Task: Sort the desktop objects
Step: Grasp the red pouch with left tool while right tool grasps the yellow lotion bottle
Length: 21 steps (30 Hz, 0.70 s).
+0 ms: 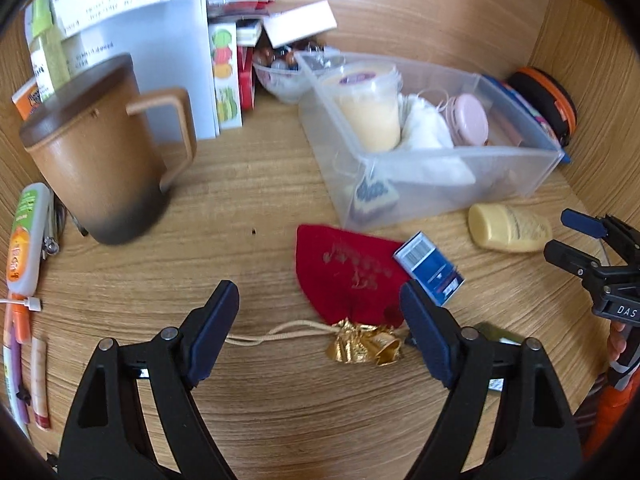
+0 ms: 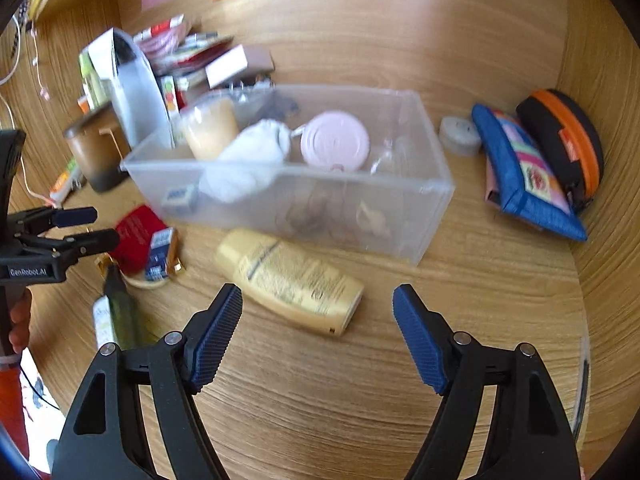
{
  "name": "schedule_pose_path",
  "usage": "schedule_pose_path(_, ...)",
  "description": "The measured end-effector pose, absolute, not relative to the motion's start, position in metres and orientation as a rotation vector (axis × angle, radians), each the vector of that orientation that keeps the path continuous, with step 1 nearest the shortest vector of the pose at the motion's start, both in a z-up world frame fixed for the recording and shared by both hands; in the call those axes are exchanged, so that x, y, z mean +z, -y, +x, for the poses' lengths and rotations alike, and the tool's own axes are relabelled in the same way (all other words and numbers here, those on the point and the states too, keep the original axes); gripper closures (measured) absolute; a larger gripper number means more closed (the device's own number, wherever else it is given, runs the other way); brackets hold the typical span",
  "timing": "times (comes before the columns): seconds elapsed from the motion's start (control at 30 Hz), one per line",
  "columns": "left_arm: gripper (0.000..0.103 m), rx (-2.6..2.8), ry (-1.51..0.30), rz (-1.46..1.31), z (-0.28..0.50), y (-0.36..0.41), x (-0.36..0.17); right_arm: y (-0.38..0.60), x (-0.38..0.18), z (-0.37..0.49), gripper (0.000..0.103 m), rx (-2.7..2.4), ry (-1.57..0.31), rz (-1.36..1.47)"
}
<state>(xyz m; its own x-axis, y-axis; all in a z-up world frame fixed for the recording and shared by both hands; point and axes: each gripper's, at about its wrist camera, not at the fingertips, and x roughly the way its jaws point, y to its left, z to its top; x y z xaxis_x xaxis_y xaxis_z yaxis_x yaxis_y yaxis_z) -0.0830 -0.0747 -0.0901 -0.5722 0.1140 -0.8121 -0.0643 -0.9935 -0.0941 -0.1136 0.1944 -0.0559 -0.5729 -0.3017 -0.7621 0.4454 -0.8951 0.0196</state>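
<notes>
A red cloth pouch (image 1: 344,276) with a gold tied neck lies on the wooden desk. My left gripper (image 1: 319,292) is open, its fingers standing either side of the neck without touching it. A small blue box (image 1: 430,268) rests on the pouch's right edge. A cream lotion bottle (image 2: 288,280) lies on its side in front of the clear plastic bin (image 2: 432,216). Just short of the bottle's base, my right gripper (image 2: 317,294) is open with nothing pressed by its pads. Each gripper shows in the other's view: right gripper (image 1: 568,236), left gripper (image 2: 96,227).
The bin (image 1: 440,168) holds a lidded cup, white cloth and a pink round case. A brown mug (image 1: 96,160) with papers and boxes behind it stands at left. A dark green bottle (image 2: 120,316) lies near the pouch. A blue pouch (image 2: 524,172) and black-orange case (image 2: 564,140) sit at right.
</notes>
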Motion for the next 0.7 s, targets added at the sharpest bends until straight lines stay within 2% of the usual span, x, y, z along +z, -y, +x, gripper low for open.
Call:
schedule_pose_path(0.47, 0.019, 2.665, 0.024, -1.417, -0.095, 0.061, -0.102, -0.178, -0.078, -0.128, 0.027, -2.387, -0.402, 1.21)
schedule_pose_path(0.6, 0.036, 2.65, -0.035, -1.375, -0.092, 0.051, -0.101, -0.17, -0.082, -0.13, 0.027, -2.367, -0.456, 1.202)
schedule_pose_path(0.7, 0.039, 2.644, -0.049, -1.364, -0.092, 0.049, -0.101, -0.163, -0.086, -0.129, 0.025, -2.354, -0.497, 1.179)
